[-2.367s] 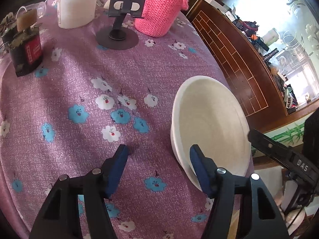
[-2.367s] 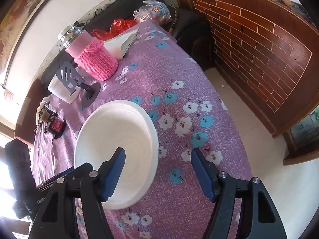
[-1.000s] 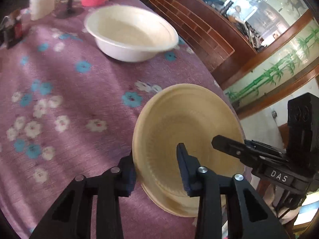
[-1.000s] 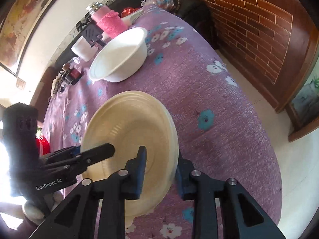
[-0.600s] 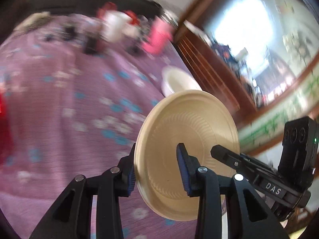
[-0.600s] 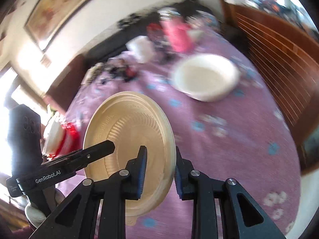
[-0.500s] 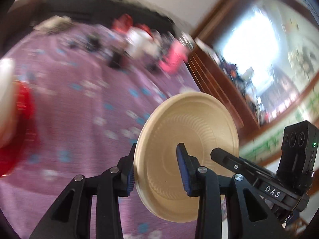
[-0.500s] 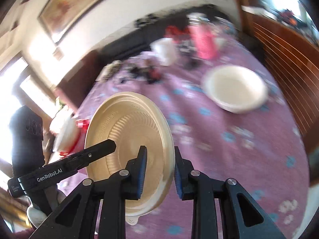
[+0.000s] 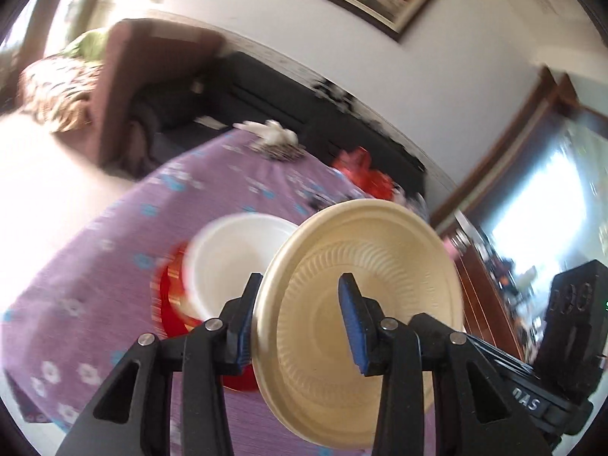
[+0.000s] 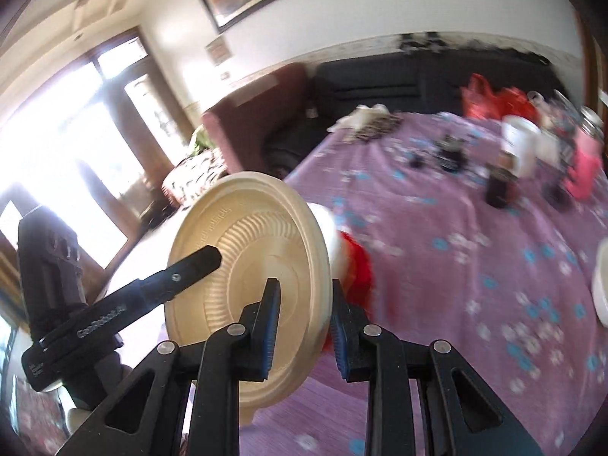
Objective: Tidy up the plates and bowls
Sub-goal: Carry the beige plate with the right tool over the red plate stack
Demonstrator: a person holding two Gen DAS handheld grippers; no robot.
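The round beige ribbed paper plate (image 9: 364,304) hangs tilted above the purple flowered bench (image 10: 456,266), both rims pinched: left claw (image 9: 300,323) marked "GenRobot.AI", right claw (image 10: 304,323) marked "DAS", each narrowly gripping it.

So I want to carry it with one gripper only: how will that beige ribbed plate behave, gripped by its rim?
The beige plate looks thin, moulded and disposable, so probably light. The right hand-held gripper pinches only its rim, so it may flex or sag. Held tilted on edge above the purple tablecloth, it could pivot in one grip; the left hand-held gripper probably steadies it.
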